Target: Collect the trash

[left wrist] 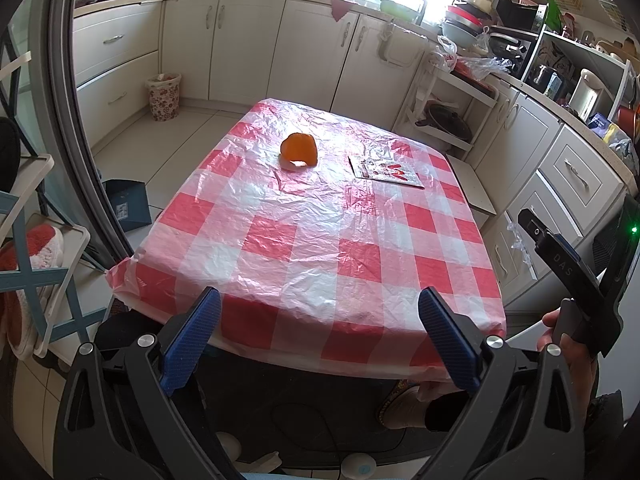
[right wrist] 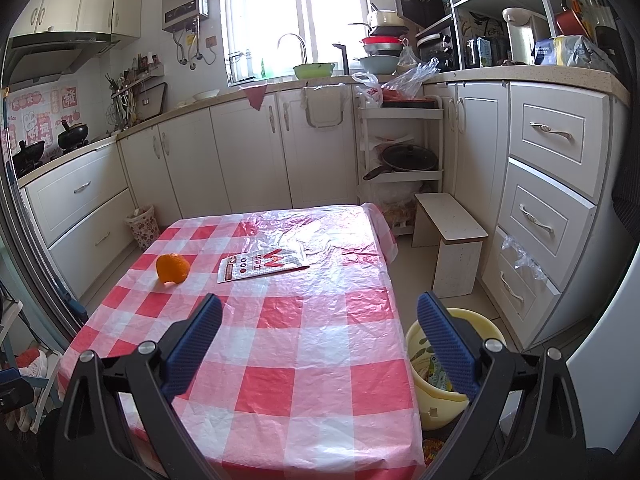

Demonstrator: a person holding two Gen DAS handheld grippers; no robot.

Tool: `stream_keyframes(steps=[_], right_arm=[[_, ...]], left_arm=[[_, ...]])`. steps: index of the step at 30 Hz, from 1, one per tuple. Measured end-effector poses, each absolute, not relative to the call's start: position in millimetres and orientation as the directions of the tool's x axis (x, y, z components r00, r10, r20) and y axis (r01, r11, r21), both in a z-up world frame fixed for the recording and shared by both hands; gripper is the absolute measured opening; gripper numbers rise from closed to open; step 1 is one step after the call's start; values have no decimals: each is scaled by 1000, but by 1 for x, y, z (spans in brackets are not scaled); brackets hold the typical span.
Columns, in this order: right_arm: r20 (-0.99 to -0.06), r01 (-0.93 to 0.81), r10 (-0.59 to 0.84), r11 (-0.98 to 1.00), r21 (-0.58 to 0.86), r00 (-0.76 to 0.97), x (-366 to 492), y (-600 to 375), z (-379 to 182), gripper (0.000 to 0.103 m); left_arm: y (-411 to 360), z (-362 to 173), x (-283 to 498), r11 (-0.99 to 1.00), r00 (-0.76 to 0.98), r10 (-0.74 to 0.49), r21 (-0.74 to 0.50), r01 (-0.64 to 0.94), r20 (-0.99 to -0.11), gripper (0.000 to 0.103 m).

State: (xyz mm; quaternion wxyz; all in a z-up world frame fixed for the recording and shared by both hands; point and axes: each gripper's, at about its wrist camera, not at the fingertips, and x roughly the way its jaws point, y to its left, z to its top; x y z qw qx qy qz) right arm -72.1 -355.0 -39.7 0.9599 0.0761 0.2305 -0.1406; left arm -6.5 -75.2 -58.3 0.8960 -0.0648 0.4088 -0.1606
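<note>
An orange peel (left wrist: 299, 151) (right wrist: 173, 268) lies on the red-and-white checked table cover (left wrist: 312, 240) (right wrist: 280, 340), towards the far left. A flat white and red wrapper (left wrist: 385, 170) (right wrist: 262, 266) lies to its right. My left gripper (left wrist: 320, 328) hangs open over the table's near edge, nothing between its blue pads. My right gripper (right wrist: 320, 336) is open too, above the near right part of the table; in the left wrist view its black body (left wrist: 568, 264) shows at the right, held by a hand. A yellow waste bucket (right wrist: 420, 364) with trash inside stands on the floor by the table's right side.
White cabinets and drawers (right wrist: 552, 200) run along the back and right. A small white stool (right wrist: 448, 228) and a shelf trolley (right wrist: 400, 140) stand beyond the table. A floral bin (left wrist: 164, 96) sits by the far cabinets. A rack with shoes (left wrist: 32, 264) is at left.
</note>
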Motion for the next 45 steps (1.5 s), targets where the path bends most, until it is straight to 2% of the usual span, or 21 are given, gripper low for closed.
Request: stream_keyframes(steps=[45], right_arm=[[-460,309,-240,947,81,855,-76,-360,-36,94]], left_arm=[[-76,-58,-7,940,613,-340,-246,235,-713,95]])
